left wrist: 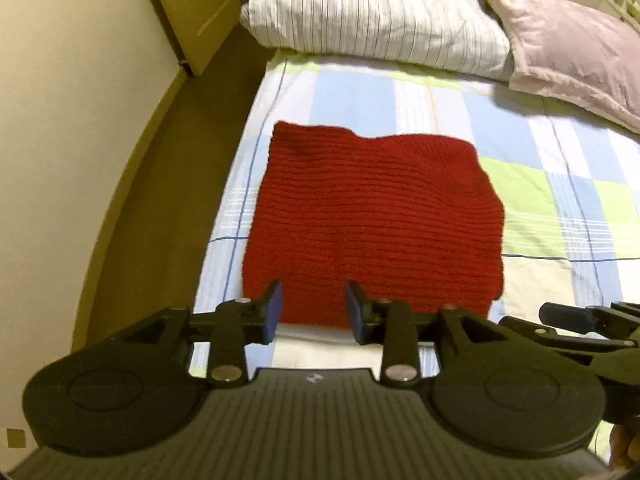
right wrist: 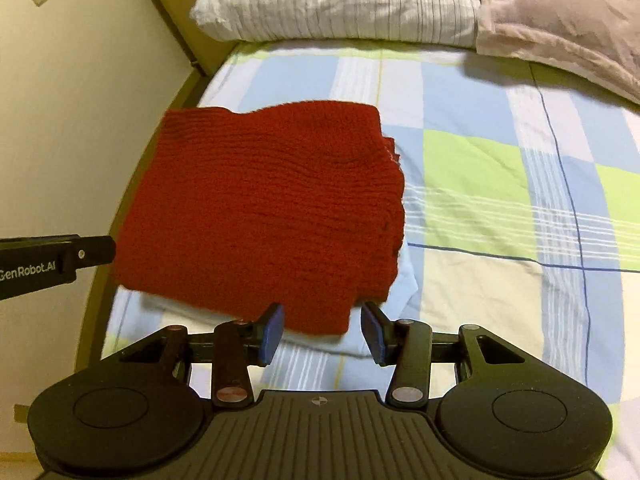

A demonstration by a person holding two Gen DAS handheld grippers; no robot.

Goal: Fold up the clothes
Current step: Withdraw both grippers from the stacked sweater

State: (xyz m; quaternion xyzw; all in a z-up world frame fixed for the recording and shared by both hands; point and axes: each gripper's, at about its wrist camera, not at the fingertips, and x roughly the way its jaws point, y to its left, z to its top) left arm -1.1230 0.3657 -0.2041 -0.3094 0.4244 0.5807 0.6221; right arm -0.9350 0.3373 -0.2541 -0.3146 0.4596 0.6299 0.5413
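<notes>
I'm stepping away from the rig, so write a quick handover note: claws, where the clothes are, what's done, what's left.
Left claw: open, nothing between the pads.
Right claw: open, empty.
Red knit sweater: folded into a rough square, lying on a folded white garment near the left edge of the checked bedsheet.
Done: sweater looks folded and released.
Left: probably tidy its uneven right edge; no other loose clothes in view.

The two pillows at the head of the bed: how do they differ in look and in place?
The striped pillow is white with thin dark lines; the pink pillow is plain, without a pattern. The striped pillow lies nearer the wall side of the bed; the pink pillow lies on the other side, its corner overlapping the striped one. Both rest on the checked bedsheet, beyond the folded red sweater.
</notes>
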